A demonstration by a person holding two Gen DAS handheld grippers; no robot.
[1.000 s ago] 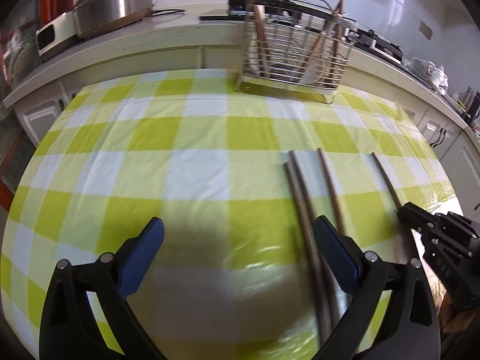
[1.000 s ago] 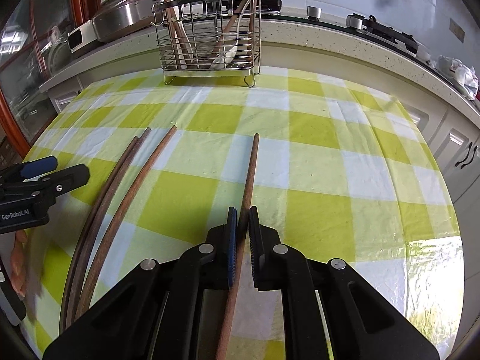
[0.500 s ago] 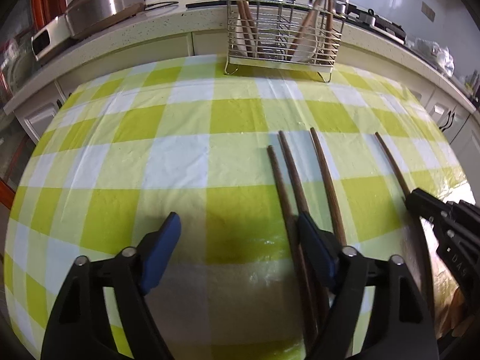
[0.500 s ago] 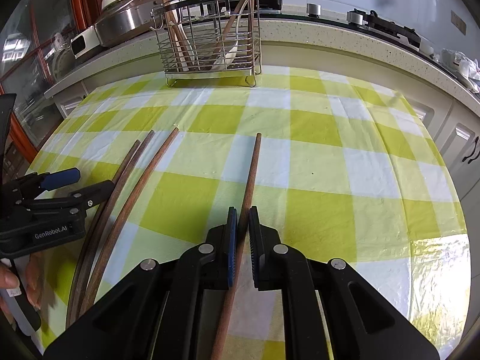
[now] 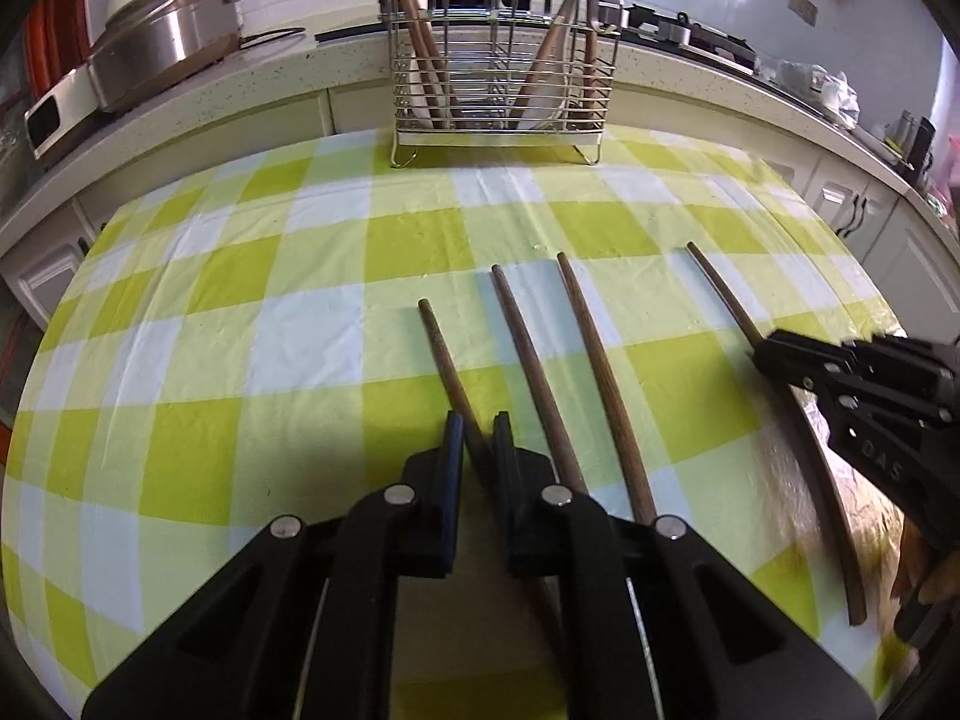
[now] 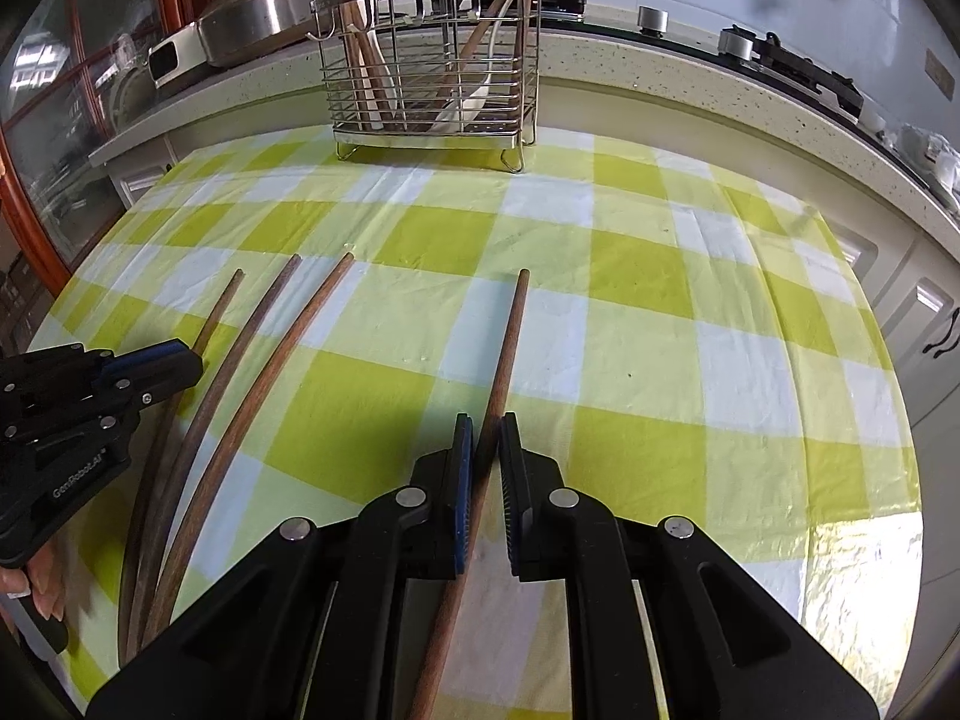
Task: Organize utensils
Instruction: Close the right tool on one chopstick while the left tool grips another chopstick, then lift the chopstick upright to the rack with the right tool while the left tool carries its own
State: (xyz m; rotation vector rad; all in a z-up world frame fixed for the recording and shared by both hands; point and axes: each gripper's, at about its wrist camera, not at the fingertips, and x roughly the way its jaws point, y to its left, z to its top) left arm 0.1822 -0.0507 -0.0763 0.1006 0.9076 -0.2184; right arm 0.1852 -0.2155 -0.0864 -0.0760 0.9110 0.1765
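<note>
Several long brown wooden chopsticks lie on the green-and-white checked tablecloth [image 5: 312,276]. My left gripper [image 5: 478,429] is shut on the leftmost chopstick [image 5: 441,354], low over the cloth. Two more chopsticks [image 5: 528,360] [image 5: 594,360] lie just right of it. My right gripper [image 6: 487,432] is shut on a separate chopstick [image 6: 510,330]; it also shows in the left wrist view [image 5: 774,357], holding that chopstick [image 5: 720,294]. The left gripper shows at the left edge of the right wrist view [image 6: 180,363]. A wire utensil basket [image 5: 501,54] with wooden utensils stands at the table's far edge.
A steel cooker [image 5: 156,42] sits on the counter at back left. A stovetop [image 6: 780,60] runs along the counter at back right. White cabinets [image 6: 936,324] stand right of the table. The basket also shows in the right wrist view [image 6: 429,60].
My left gripper moved right and forward over the leftmost chopstick and closed on it; it was wide open before. The right gripper stays shut on its chopstick.
</note>
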